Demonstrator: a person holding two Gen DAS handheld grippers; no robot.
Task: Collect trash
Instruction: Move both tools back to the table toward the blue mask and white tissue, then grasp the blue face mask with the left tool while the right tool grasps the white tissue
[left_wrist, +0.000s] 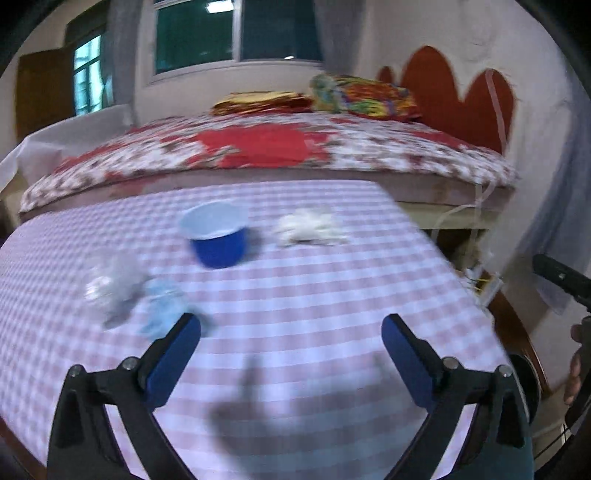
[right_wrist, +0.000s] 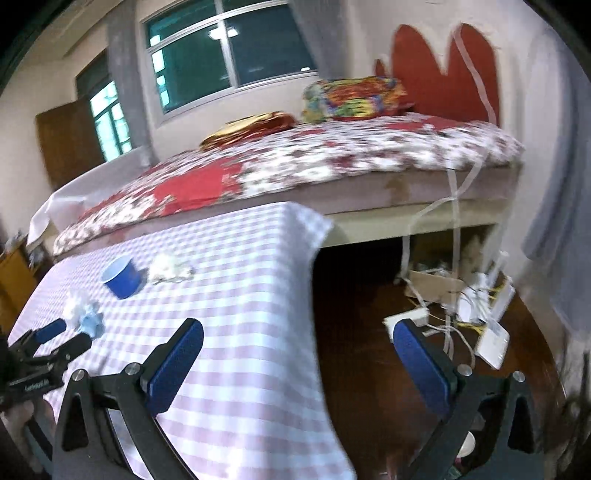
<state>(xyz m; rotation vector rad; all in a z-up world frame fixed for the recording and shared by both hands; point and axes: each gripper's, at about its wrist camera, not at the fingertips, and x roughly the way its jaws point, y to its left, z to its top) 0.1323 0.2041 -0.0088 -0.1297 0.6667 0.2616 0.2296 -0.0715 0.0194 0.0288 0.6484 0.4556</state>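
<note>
nothing collected yet imo. blue cup (left_wrist: 216, 236) upright mid-table, white wad (left_wrist: 310, 226) beside it, two crumpled bits (left_wrist: 138, 295) nearer. left gripper (left_wrist: 291, 332) and right gripper (right_wrist: 298, 336) both spread, empty.

I'm seeing a smooth checked cloth (left_wrist: 295, 295) over the table, a glossy blue plastic cup (left_wrist: 216, 234) toward its far edge, crumpled white paper (left_wrist: 310, 227) beside it, and matt black plastic gripper arms with blue pads (left_wrist: 173, 360).
</note>
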